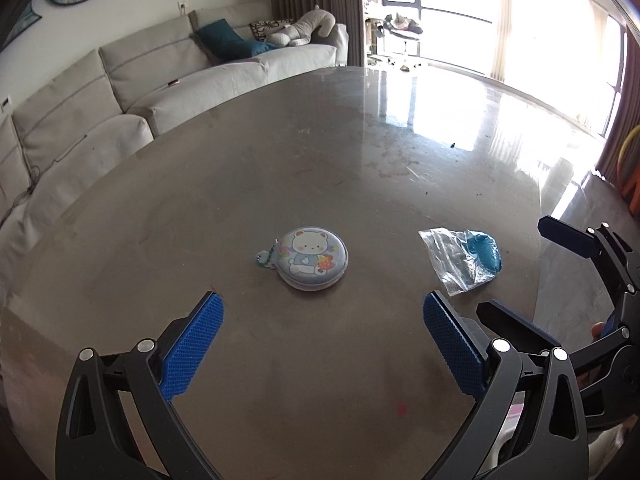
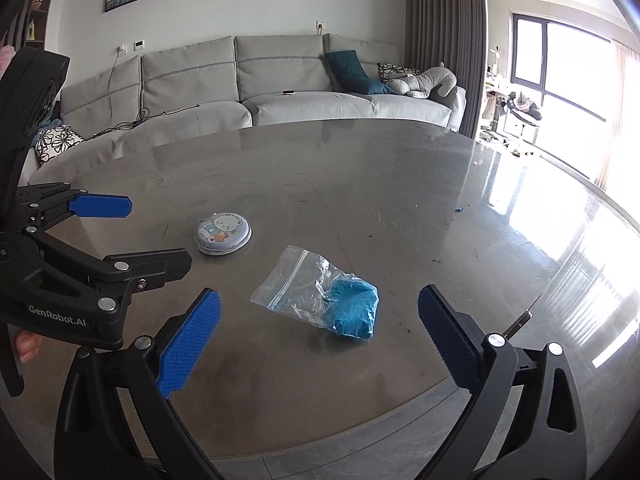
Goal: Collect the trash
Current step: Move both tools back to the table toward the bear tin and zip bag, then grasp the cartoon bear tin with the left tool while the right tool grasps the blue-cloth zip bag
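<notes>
A clear zip bag with a crumpled blue wad inside [image 2: 325, 295] lies on the round grey table [image 2: 360, 168]; it also shows in the left wrist view [image 1: 464, 258]. A round tin with a cartoon bear [image 1: 314, 258] lies left of it, also in the right wrist view [image 2: 223, 233]. My left gripper [image 1: 322, 306] is open and empty, just short of the tin. My right gripper [image 2: 319, 300] is open and empty, with the bag between and just beyond its fingers. Each gripper shows in the other's view: the right one [image 1: 516, 268], the left one [image 2: 158, 230].
Small dark crumbs [image 2: 458, 210] dot the far right of the table. A grey sofa [image 2: 280, 88] with cushions and a plush toy stands behind the table. Bright windows are at the right.
</notes>
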